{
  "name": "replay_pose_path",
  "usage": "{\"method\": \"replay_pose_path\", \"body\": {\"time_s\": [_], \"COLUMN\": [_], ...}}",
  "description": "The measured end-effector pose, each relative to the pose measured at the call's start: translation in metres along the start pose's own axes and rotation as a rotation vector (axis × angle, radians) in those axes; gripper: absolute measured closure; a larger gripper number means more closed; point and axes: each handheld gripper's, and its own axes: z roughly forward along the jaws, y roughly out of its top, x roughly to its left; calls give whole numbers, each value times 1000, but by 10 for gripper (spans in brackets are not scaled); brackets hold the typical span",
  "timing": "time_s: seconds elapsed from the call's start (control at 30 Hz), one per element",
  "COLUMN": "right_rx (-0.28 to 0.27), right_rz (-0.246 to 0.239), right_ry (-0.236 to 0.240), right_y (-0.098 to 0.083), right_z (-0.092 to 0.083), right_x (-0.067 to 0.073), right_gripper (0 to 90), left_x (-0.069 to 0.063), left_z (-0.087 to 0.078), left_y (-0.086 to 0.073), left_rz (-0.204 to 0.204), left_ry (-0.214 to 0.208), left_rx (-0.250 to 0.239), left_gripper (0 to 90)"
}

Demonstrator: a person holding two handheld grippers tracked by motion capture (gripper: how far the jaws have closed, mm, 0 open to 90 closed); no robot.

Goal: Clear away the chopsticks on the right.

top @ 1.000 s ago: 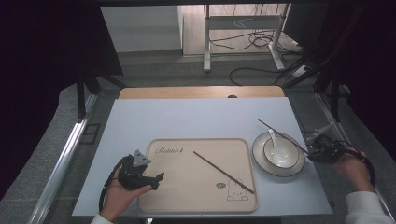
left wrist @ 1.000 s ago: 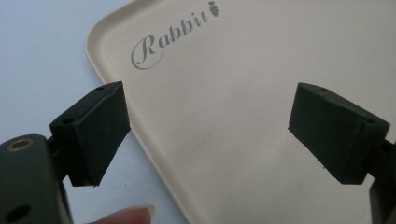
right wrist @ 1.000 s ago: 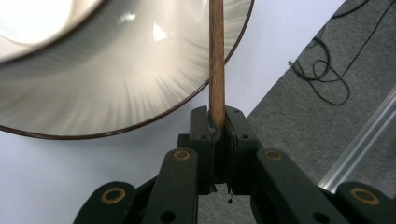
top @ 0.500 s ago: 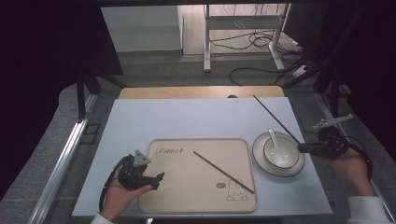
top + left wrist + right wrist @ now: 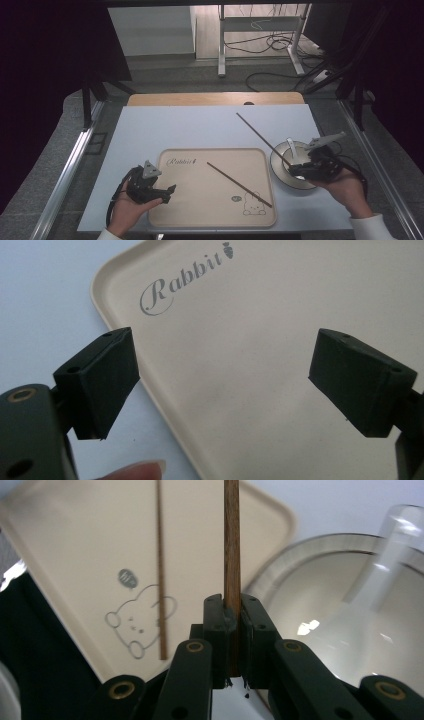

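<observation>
Reading "Rabbit" on tray; right tool w/ chopstick.

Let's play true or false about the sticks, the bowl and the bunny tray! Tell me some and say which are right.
1. The right gripper pinches a chopstick. True.
2. Both chopsticks lie on the tray. False: only one chopstick lies there.
3. The left gripper is open with nothing between its jaws. True.
4. The spoon lies on the tray. False: it sits in the bowl.
5. The tray says "Rabbit". True.
</observation>
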Motion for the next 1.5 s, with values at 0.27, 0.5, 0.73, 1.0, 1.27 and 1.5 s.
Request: {"method": "replay_pose_path", "body": {"time_s": [0.27,0.5,0.73,1.0,1.27,1.5], "right_rx": [170,326,388,376,102,138], "right_rz": [-115,-163,-202,-247,-208,-195], "right_ry": [14,-24,-43,-42,36,124], "right_y": [8,-2,-6,-7,31,84], "right_z": [57,95,102,103,99,156], "right_x": [51,72,80,85,96,102], "right_gripper": [833,833,830,724,482,670], "left_x": [-2,0,-1,-1,0,2], "left_z": [-1,-1,-1,-1,-3,-4], "left_y": [0,0,0,0,0,-1], "left_rz": [5,-1,3,4,-8,-14], "left_ry": [0,-4,-4,-3,1,-6], "left_rx": [0,-1,-4,-1,-11,-14], "left_gripper": [126,126,126,126,126,126]}}
